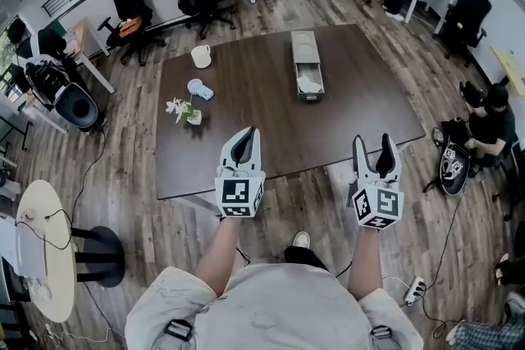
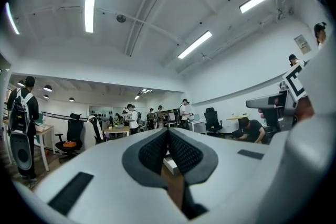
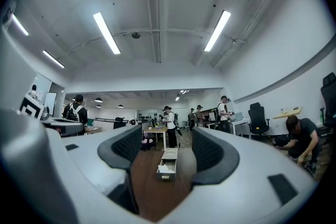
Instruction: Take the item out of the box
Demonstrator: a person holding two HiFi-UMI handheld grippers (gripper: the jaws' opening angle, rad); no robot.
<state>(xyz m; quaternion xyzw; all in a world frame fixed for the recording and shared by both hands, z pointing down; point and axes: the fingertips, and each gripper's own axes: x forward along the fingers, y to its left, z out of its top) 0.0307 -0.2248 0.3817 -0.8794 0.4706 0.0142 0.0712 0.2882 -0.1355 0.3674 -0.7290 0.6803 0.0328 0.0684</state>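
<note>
Work is not yet begun: the white, crumpled item (image 1: 310,82) lies in the open drawer of the long grey box (image 1: 305,45), far across the dark wood-grain bench (image 1: 246,119). My left tongs (image 1: 244,135) are closed on nothing; my right tongs (image 1: 374,143) stand wide and empty.
</note>
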